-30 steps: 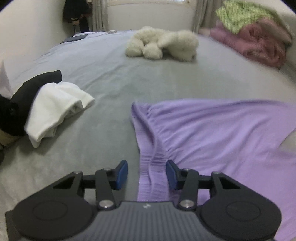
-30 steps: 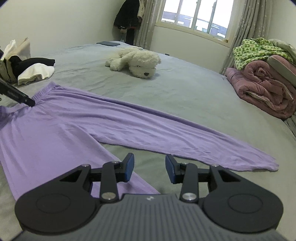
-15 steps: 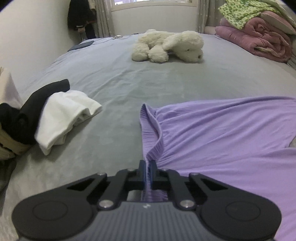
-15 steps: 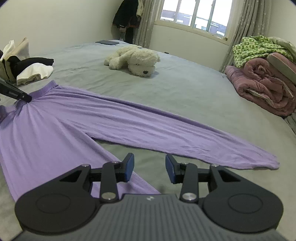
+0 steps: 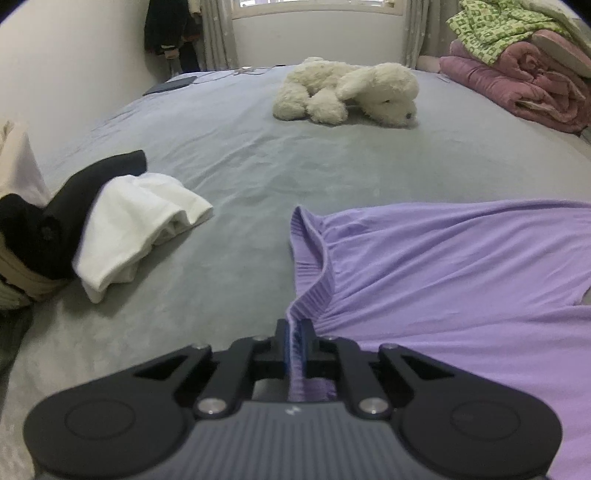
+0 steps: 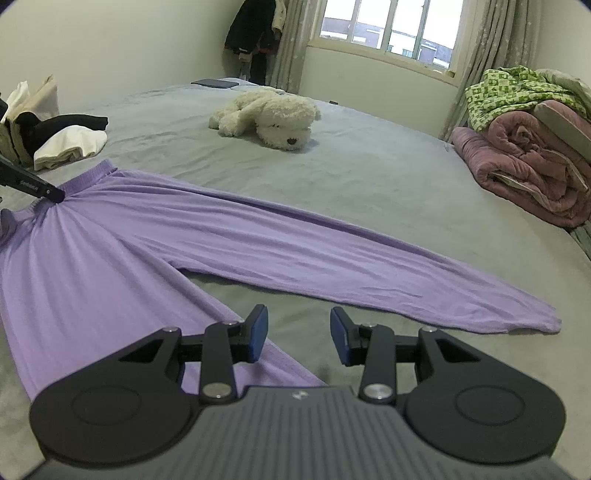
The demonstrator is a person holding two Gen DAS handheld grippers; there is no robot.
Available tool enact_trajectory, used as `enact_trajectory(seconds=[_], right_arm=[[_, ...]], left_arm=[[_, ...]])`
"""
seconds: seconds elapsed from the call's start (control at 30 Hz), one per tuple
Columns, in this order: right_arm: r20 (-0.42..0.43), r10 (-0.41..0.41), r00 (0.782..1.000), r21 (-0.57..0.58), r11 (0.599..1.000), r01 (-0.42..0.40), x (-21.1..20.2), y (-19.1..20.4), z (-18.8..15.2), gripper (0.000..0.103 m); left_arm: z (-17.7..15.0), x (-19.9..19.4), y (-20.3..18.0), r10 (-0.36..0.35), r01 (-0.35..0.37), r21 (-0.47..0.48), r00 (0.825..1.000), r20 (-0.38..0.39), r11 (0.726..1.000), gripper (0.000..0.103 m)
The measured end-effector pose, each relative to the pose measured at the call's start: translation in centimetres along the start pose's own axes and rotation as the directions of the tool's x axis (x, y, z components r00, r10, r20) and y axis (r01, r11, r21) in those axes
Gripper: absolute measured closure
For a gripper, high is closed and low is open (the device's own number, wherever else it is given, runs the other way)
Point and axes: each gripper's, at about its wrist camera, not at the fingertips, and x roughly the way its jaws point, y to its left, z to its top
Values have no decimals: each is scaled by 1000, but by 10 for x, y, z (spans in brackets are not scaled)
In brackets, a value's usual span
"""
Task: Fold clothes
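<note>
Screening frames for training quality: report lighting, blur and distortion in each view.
Left wrist view: soft daylight, strong fisheye bending, dark corners, slight blur on the folded clothes. Right wrist view: sharp overall, bright window nearly washed out, bed edge curved by the lens.

A white plush dog [image 5: 347, 92] lies on the grey bed [image 5: 240, 158]; rolled pink quilt [image 6: 524, 170] alongside — window [image 6: 388, 33] behind.

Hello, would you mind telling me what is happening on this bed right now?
A person is folding purple trousers spread on the grey bed. The left gripper pinches the waistband, though its jaws are opening slightly. The right gripper hangs open above the nearer trouser leg, gripping nothing.
</note>
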Motion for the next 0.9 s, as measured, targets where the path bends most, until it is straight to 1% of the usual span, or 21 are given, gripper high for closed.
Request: enact_trajectory(seconds=[0.03,0.07,0.13,0.27,0.3,0.37,0.43,0.5,0.6,0.7,0.73,0.83,0.87,0.9], right_arm=[[-1,7,1000,3,1000,-7,0,0,0,62],[-2,14,1000,6,1000,-14,0,0,0,62],[3,29,1000,13,1000,-29,0,0,-1,62],[2,46,999,14,999,-46,2,1,-1,62],[-1,46,999,10,999,-46,2,2,-1,62],[-5,45,999,4,999,-45,2,3,-1,62],[-7,44,999,0,999,-44,3,5,-1,62],[-9,42,999,-4,999,-42,3,6,-1,62],[-11,37,999,-4,999,-38,3,6,-1,62],[-4,41,999,3,999,-41,1,5,-1,62],[-4,45,999,6,999,-45,1,4,-1,62],[-15,61,998,11,998,-61,3,5,-2,62],[-23,66,998,11,998,-66,5,5,-2,62],[-41,67,997,11,998,-66,8,5,-3,62]], left_arm=[[0,0,1,-2,2,1,1000,0,1000,89],[1,-1,4,-12,12,-12,1000,0,1000,88],[3,-4,16,-63,63,-84,998,2,994,87],[7,-12,35,-75,81,-178,996,37,981,87],[6,-12,36,-79,85,-185,996,40,979,87],[5,-10,34,-93,99,-181,995,37,978,87],[3,-6,26,-108,110,-156,994,20,982,87],[3,-3,22,-90,91,-134,996,12,987,88],[5,-6,25,-84,88,-163,996,30,983,90],[7,-9,25,-79,87,-154,995,58,984,90],[6,-8,23,-84,91,-144,995,55,985,90],[3,4,13,-65,65,-100,998,-2,993,90],[3,6,12,-54,53,-96,998,-10,994,89],[4,7,14,-27,25,-98,999,-19,995,89]])
